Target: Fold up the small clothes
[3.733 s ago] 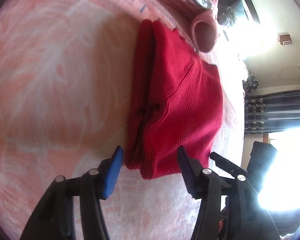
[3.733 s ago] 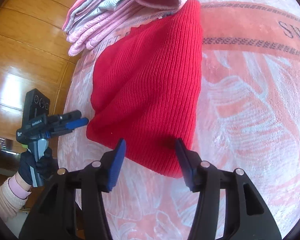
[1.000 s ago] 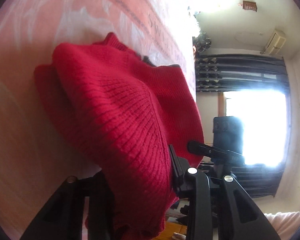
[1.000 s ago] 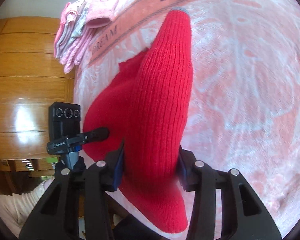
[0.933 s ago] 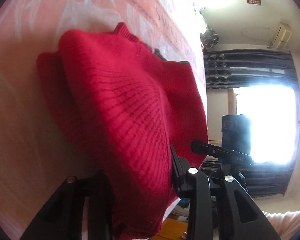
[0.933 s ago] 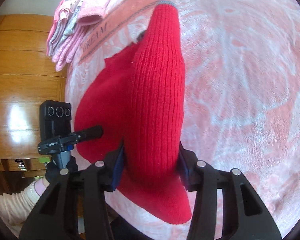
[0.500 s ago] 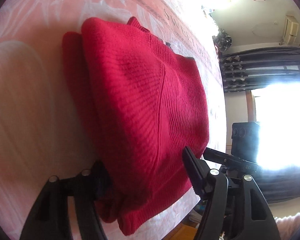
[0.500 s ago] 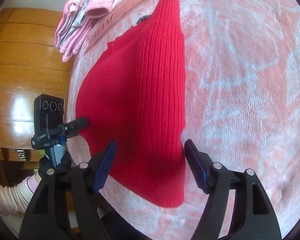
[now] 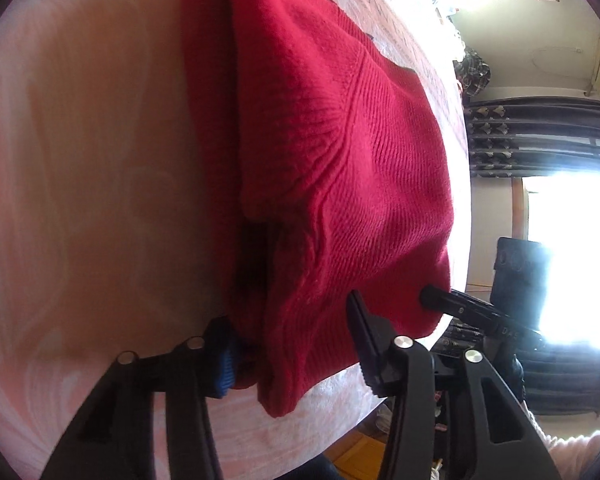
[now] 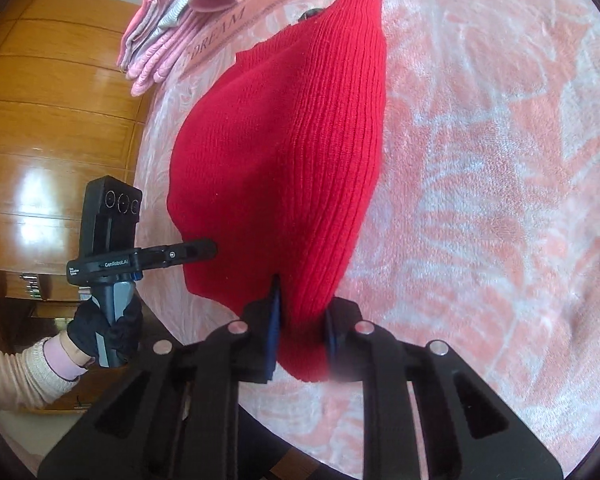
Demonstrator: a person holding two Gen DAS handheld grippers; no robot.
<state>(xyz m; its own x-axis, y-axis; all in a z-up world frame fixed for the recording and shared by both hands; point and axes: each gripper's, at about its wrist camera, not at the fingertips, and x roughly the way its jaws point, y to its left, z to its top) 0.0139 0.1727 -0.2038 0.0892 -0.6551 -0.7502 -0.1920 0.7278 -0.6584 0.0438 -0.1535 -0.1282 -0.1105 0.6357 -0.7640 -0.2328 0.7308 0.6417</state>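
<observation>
A folded red knit sweater [image 10: 284, 152] lies on a pink blanket [image 10: 500, 160]. The right gripper [image 10: 300, 322] pinches its 6 o'clock corner; the left gripper [image 9: 292, 344] straddles its near edge, jaws apart. Soft, light and floppy, it likely handles best by the corners.

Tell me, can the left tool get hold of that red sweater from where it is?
Probably yes. The left tool sits open with the near edge of the red sweater between its fingers, and nothing blocks it. The right tool grips a different corner, well clear of the left one.
</observation>
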